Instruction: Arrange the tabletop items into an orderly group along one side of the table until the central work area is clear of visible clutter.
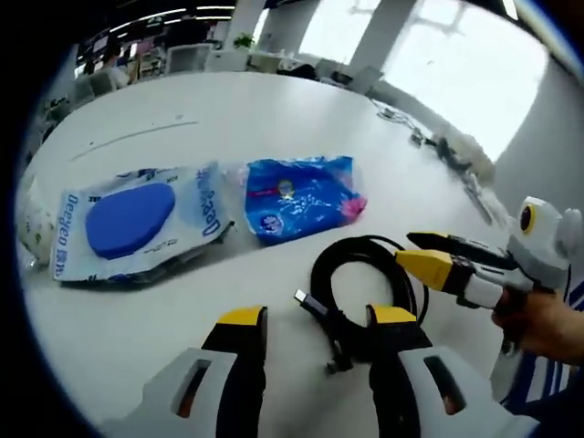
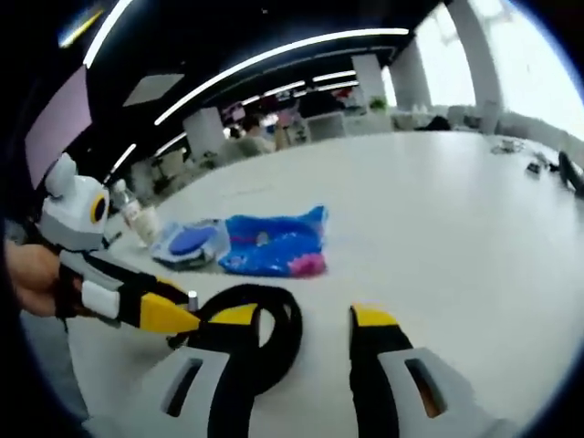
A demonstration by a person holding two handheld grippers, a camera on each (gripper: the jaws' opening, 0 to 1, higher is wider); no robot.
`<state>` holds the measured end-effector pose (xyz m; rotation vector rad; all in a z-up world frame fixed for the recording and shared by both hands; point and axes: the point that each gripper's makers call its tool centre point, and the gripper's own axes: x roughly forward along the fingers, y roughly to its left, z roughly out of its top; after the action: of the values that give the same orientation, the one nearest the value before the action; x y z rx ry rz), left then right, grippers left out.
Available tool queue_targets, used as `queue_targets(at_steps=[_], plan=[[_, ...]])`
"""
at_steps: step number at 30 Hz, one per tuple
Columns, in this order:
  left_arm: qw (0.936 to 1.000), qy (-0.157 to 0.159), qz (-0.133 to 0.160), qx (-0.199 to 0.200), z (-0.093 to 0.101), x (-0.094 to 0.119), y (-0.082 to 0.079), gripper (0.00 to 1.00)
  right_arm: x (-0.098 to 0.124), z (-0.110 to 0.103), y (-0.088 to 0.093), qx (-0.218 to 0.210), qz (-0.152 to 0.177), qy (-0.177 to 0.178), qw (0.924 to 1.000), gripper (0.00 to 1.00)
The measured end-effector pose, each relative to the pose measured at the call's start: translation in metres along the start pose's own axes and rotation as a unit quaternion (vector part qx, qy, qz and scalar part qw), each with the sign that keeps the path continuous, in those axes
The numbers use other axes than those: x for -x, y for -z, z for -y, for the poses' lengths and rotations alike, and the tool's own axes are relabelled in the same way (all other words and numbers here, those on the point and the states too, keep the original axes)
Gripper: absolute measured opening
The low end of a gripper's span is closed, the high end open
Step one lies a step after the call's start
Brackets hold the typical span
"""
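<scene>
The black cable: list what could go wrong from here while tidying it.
1. The black cable lies in a loose coil with its plug end free; lifted by one strand, it may uncoil and trail across the table.
2. The right gripper and left gripper are both open at the coil and could knock together.
3. A dragged cable might push the blue packet nearby.

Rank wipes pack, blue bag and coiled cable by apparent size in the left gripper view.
1. Wipes pack, largest.
2-3. Blue bag and coiled cable look similar; the cable lies nearer the camera and is partly behind a jaw, so unranked.
</scene>
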<state>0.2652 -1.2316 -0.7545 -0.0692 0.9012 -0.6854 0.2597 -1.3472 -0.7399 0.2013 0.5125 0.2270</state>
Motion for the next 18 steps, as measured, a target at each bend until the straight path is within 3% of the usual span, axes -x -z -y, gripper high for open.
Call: queue_targets(at_steps=[5,7,9,11,18], plan=[[0.9992,0.008,0.038,0.003,0.001,0.009,-0.005,0.61,-0.001,-0.013,-0.006,0.013,0.014,-0.02,0.9996,0.5],[0.9984,0.006,0.056,-0.002,-0.001,0.014,-0.008,0.71,-0.002,-0.02,-0.008,0.02,0.016,-0.029,0.9993,0.6],[0.998,0.005,0.062,0.001,-0.002,0.018,-0.007,0.8,-0.002,-0.024,-0.008,0.015,0.016,-0.037,0.9991,0.71],[0.9981,0.003,0.062,-0.002,-0.006,0.023,-0.004,0.85,-0.001,-0.026,-0.009,0.017,0.016,-0.037,0.999,0.76],[0.9975,-0.005,0.071,0.001,-0.022,0.049,0.006,0.91,0.016,-0.035,-0.01,0.021,0.026,-0.048,0.9983,0.88]])
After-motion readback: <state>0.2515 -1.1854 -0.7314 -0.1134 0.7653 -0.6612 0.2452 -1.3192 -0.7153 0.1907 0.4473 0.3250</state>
